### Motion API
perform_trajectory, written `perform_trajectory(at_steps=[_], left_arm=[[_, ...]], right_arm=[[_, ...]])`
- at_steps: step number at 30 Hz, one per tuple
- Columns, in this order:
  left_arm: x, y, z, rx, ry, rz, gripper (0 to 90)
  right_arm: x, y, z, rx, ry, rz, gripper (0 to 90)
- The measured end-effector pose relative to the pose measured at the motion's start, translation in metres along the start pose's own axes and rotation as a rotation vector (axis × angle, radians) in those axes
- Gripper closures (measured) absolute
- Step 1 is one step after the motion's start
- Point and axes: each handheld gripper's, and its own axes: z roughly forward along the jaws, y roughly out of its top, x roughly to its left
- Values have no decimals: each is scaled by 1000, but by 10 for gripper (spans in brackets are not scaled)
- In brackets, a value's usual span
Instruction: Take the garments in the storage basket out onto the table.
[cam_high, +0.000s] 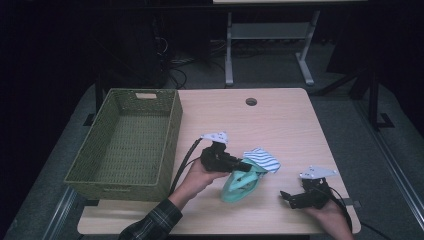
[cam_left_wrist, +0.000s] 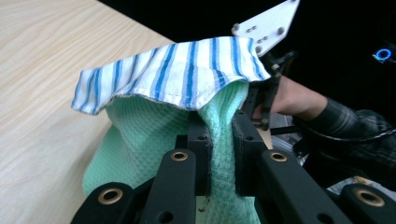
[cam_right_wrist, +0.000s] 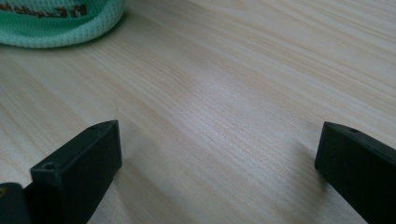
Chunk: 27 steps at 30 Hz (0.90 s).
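High view: left gripper (cam_high: 246, 165) near table (cam_high: 280, 120) centre, jaws clamped on mint-green cloth (cam_high: 239, 185), which hangs from the jaws w/ lower end at the tabletop; blue-and-white striped cloth (cam_high: 263, 159) just beyond, touching the green one at jaw level. Right gripper (cam_high: 286, 197) low at front right edge, well apart from the cloths, jaws pointing left twd them; can't tell gap from here. Green wicker basket (cam_high: 125, 145) at table's left, just beside left gripper's cable. Left gripper view: jaws nearly together, thick fold of green waffle-weave cloth (cam_left_wrist: 219, 154) pinched between; striped cloth (cam_left_wrist: 177, 74) draped over top of green bundle, not itself in the jaws; beyond, a hand in plaid sleeve (cam_left_wrist: 299, 98) w/ the other gripper. Right gripper view: jaws spread wide, holding nothing, bare wood between; rim of green cloth (cam_right_wrist: 60, 23) at top left, resting on the table, apart from both jaws.
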Motion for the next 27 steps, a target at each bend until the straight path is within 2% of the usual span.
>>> perform_trajectory(at_steps=[5, 10, 20, 24, 27], left_arm=[[11, -6, -1, 9, 41, -12, 801], [21, -13, 0, 30, 104, -17, 800], [34, -21, -4, 33, 206, -24, 783], [38, -23, -5, 44, 242, -24, 737], [40, -26, -6, 53, 286, -27, 695]], right_arm=[[0, 0, 0, 1, -1, 0, 1], [0, 0, 0, 0, 0, 1, 2], [0, 0, 0, 1, 1, 3, 1], [0, 0, 0, 1, 0, 0, 1], [0, 0, 0, 0, 0, 0, 1]])
